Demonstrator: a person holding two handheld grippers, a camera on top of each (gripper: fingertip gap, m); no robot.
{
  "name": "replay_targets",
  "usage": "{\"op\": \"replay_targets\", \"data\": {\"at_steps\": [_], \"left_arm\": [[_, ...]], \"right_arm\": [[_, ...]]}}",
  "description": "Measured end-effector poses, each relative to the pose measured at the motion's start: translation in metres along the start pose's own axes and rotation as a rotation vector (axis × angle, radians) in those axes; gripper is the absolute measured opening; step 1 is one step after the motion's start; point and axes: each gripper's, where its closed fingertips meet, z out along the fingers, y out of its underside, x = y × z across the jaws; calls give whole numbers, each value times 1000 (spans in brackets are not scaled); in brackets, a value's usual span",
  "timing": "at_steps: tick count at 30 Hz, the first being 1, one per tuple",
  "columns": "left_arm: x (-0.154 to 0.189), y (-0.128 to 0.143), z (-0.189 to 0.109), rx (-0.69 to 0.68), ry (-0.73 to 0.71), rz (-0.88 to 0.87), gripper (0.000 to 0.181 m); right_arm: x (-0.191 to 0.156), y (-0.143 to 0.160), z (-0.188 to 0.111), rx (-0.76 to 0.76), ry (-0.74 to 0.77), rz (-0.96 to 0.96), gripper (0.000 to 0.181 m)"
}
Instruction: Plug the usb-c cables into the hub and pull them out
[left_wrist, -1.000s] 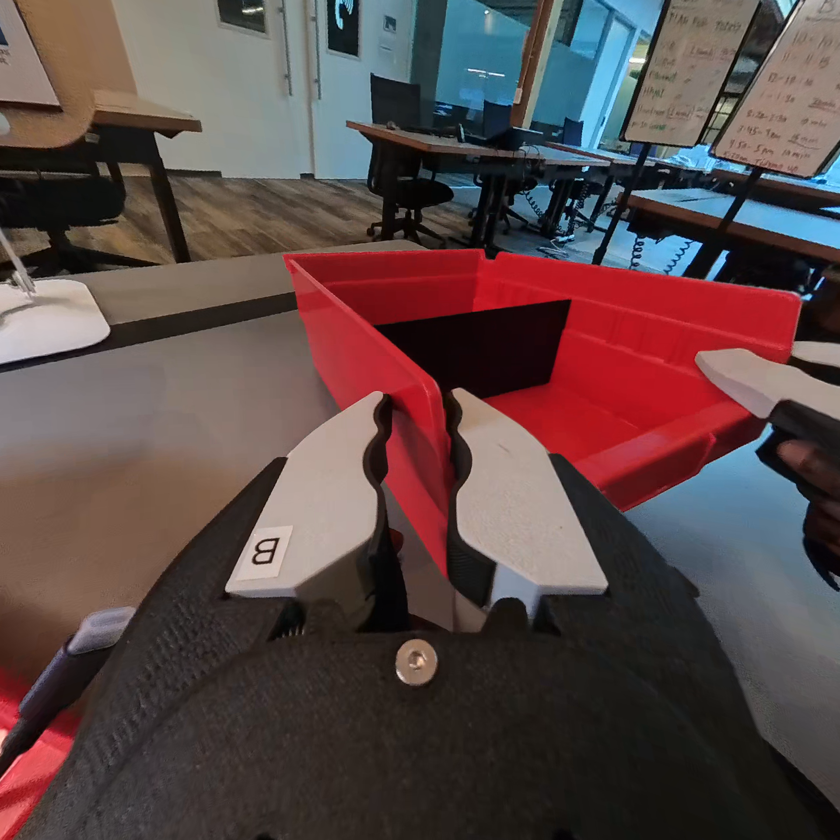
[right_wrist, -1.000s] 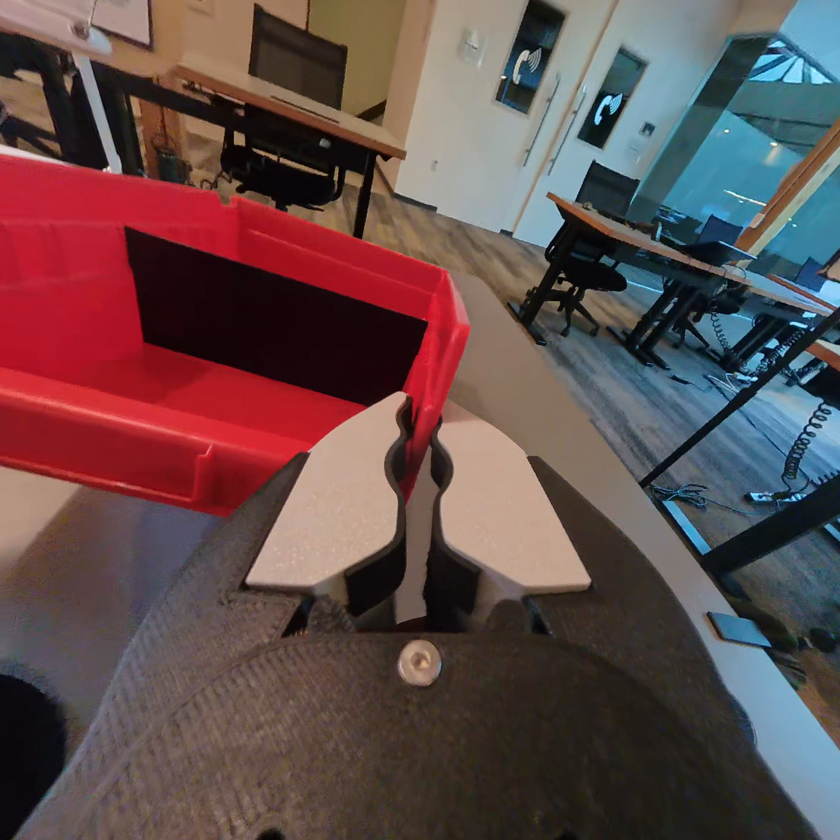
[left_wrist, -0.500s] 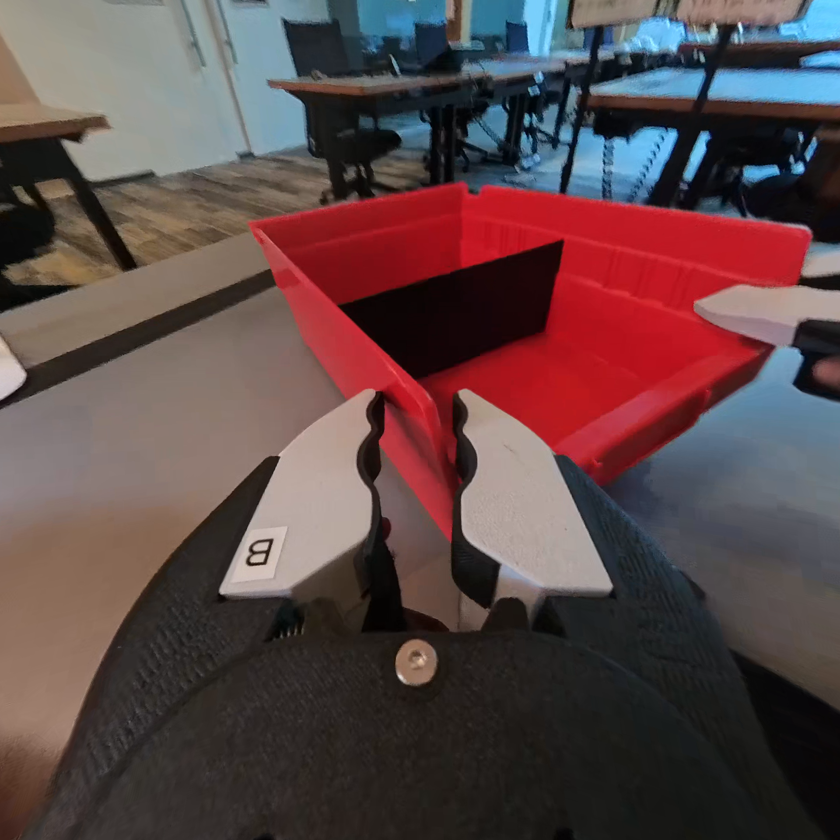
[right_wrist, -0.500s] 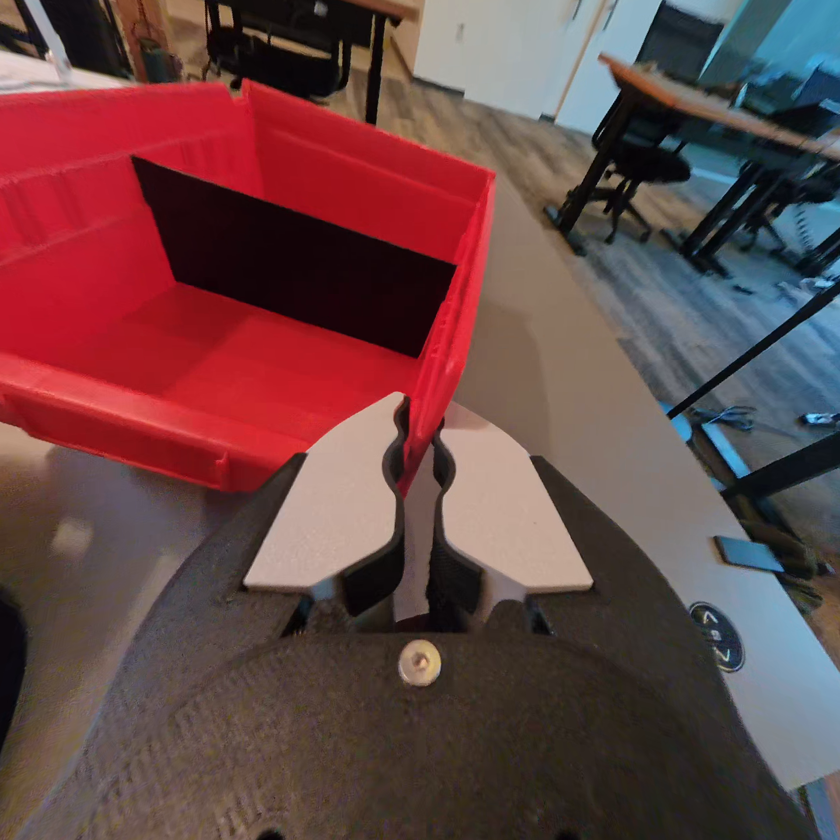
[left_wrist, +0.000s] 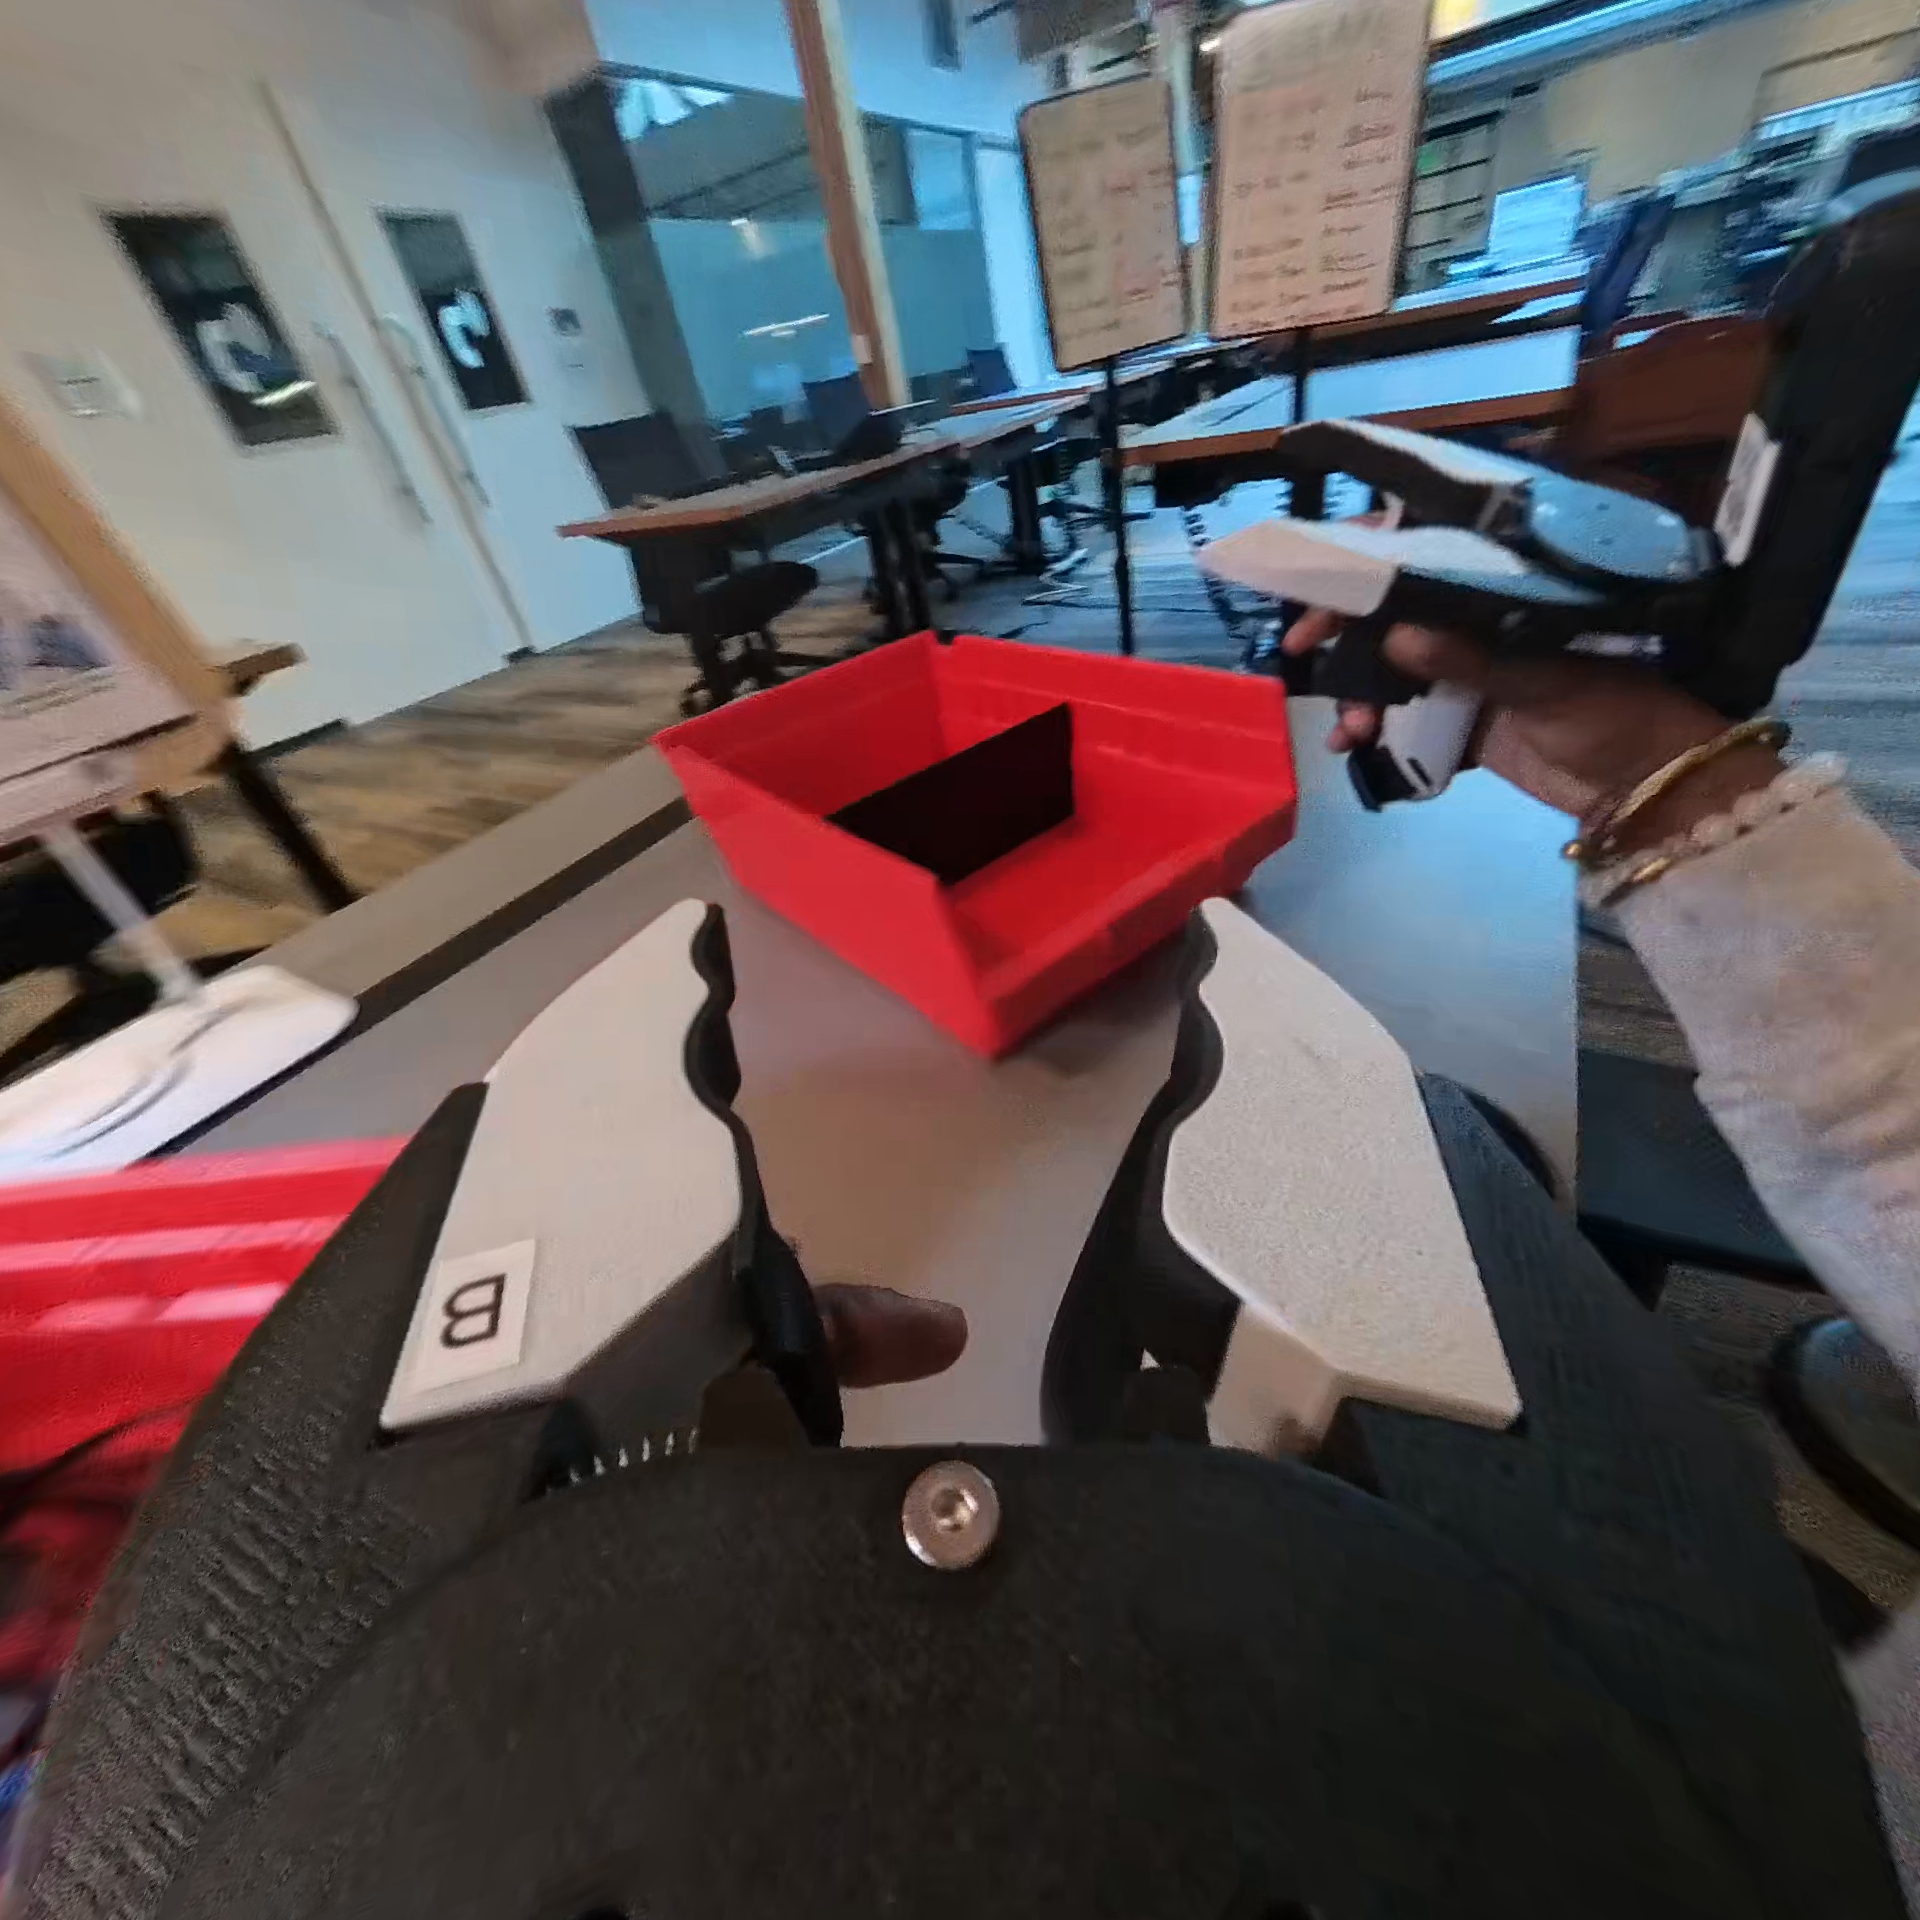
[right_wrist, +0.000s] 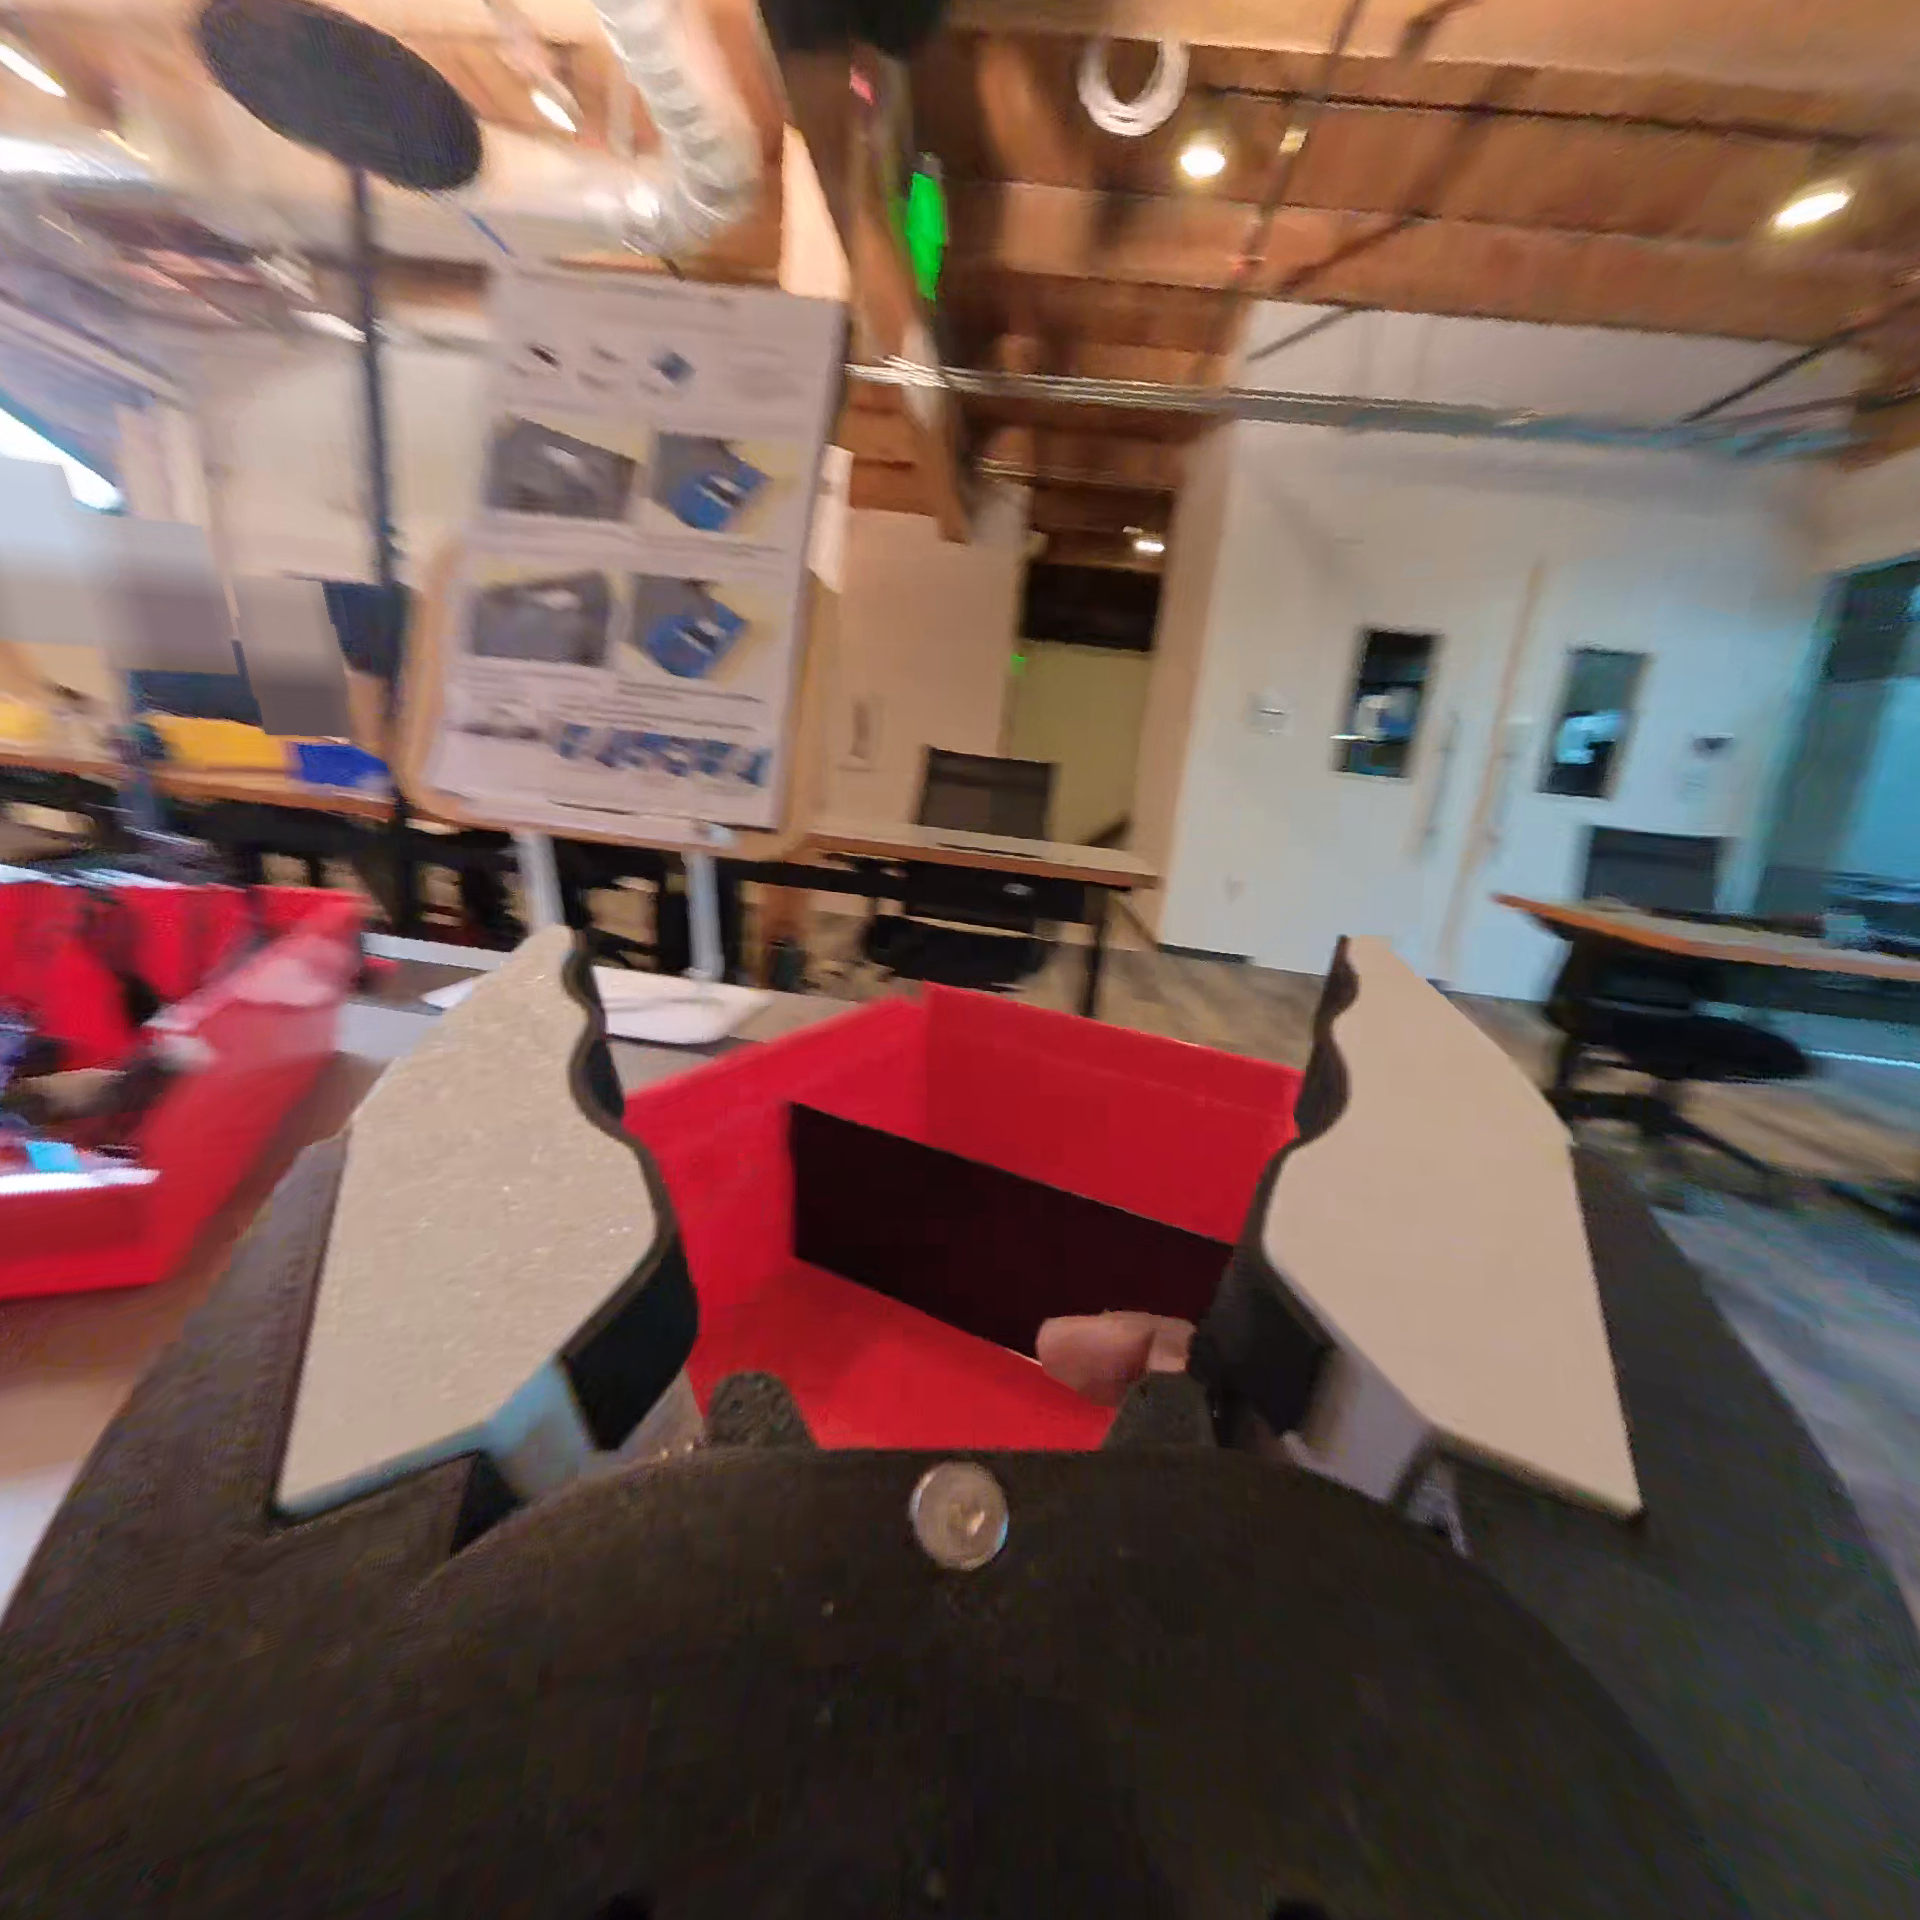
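No USB-C cable or hub can be made out in either view. An empty red bin (left_wrist: 862, 914) with a black divider (left_wrist: 966, 805) stands on the grey table (left_wrist: 914, 1153). My left gripper (left_wrist: 961, 925) is open and empty, held back from the bin's near corner. My right gripper (right_wrist: 956, 956) is open and empty, above the bin's (right_wrist: 1091, 1049) front edge, looking into it past the divider (right_wrist: 997, 1226). The left wrist view shows the right gripper (left_wrist: 1340, 520) in a hand, up and to the right of the bin.
A second red bin (right_wrist: 156, 1226) with blurred contents sits at the table's left; its edge shows in the left wrist view (left_wrist: 156, 1247). A white stand base (left_wrist: 177, 1049) lies behind it. A poster board (right_wrist: 634, 561) stands past the table. Desks and chairs fill the room.
Both grippers were shut on the bin's side walls. They have let go, opened wide and drawn back and up. The bin now stands free on the table.
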Motion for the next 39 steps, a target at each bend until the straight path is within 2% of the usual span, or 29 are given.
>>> {"op": "replay_targets", "data": {"at_steps": [2,4,7,8,10,13,15,18,21,22,23,24,26,31,39], "left_arm": [[-13,13,-35,-38,-68,-2,83],[-27,42,-67,-124,-138,-37,83],[-35,73,-95,-243,-152,-37,82],[-40,78,-99,-285,-171,-8,82],[-50,78,-101,-306,-215,13,81],[-49,83,-89,-340,-194,-7,76],[-63,96,-82,-428,-232,72,75],[-88,122,-72,-609,-264,146,73],[-105,154,-64,-803,-287,163,72],[-115,166,-69,-894,-327,207,67],[-126,171,-74,-953,-372,276,50],[-128,175,-79,-990,-355,336,40],[-132,177,-90,-988,-351,332,36],[-151,182,-142,-941,-323,311,39],[-172,189,-245,-905,-342,308,43]], "right_arm": [[-28,-10,3,41,-131,101,130],[-54,-18,5,51,-258,158,128],[-94,-5,5,-86,-424,138,127],[-106,4,4,-155,-470,91,126],[-121,28,0,-317,-524,-55,112],[-129,60,-5,-539,-547,-228,75],[-134,83,-11,-713,-576,-231,75],[-123,115,-16,-883,-529,-386,82],[-110,135,-13,-932,-460,-469,78],[-106,144,-15,-963,-448,-480,77],[-101,151,-16,-995,-428,-511,71],[-91,157,-17,-1024,-389,-567,55],[-79,164,-22,-1060,-370,-636,37],[-58,163,-29,-1056,-342,-631,38],[-38,160,-44,-1049,-346,-634,39]]}}
